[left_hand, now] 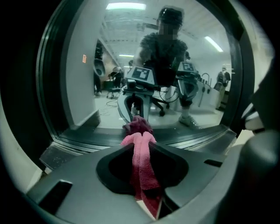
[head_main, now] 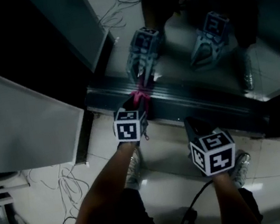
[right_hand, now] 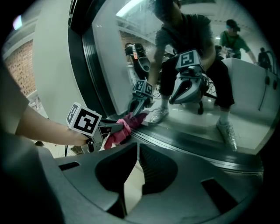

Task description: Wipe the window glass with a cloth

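The window glass (head_main: 189, 25) reaches down to a dark bottom frame (head_main: 203, 105) at floor level and mirrors me and both grippers. My left gripper (head_main: 141, 104) is shut on a pink cloth (head_main: 142, 97), whose bunched end touches the bottom edge of the glass just above the frame. In the left gripper view the cloth (left_hand: 141, 162) hangs back between the closed jaws of the left gripper (left_hand: 139, 140) against the glass (left_hand: 131, 65). The right gripper (head_main: 192, 124) is held low to the right, short of the frame; its jaws (right_hand: 135, 147) are shut and hold nothing. From there the left gripper (right_hand: 111, 127) and cloth (right_hand: 127, 121) show at left.
A white panel (head_main: 19, 124) leans at the left, beside a dark upright frame. Loose cables (head_main: 67, 186) lie on the tiled floor at lower left. My shoes (head_main: 134, 167) (head_main: 241, 165) stand close to the frame. A cable trails from the right gripper.
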